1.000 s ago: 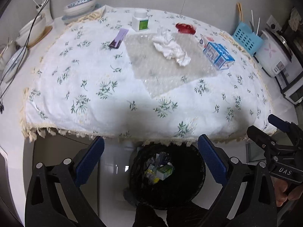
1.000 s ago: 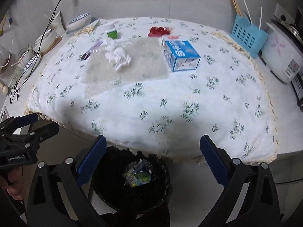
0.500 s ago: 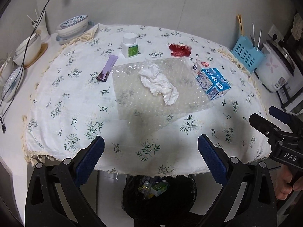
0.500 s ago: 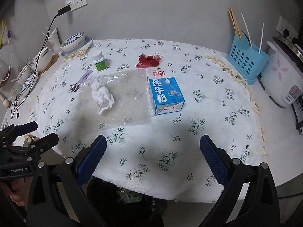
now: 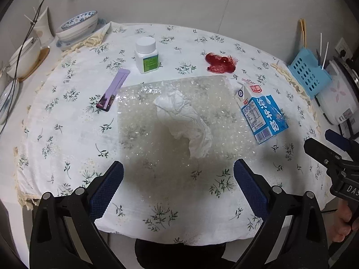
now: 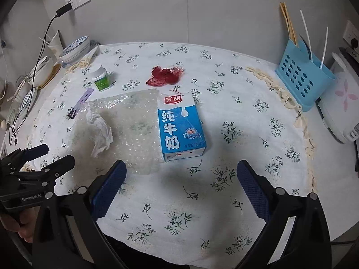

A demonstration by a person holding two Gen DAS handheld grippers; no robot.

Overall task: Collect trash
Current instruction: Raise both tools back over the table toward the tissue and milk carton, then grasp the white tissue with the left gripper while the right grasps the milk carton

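Both tongs, left (image 5: 178,187) and right (image 6: 180,186), gape empty; tissue (image 5: 187,118), carton (image 6: 180,126), red net (image 6: 166,76) lie uncollected around the bubble wrap (image 5: 143,116).

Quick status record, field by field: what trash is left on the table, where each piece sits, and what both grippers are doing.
left gripper: open, empty, above the near table edge
right gripper: open, empty, facing the milk carton
crumpled tissue: lying on the bubble wrap
bubble wrap: flat on the tablecloth, mid-table
milk carton: on its side, at the wrap's right edge
red net: beyond the carton
purple wrapper: left of the wrap
white bottle: upright, far left, lid on
bin: under the near edge, mostly hidden
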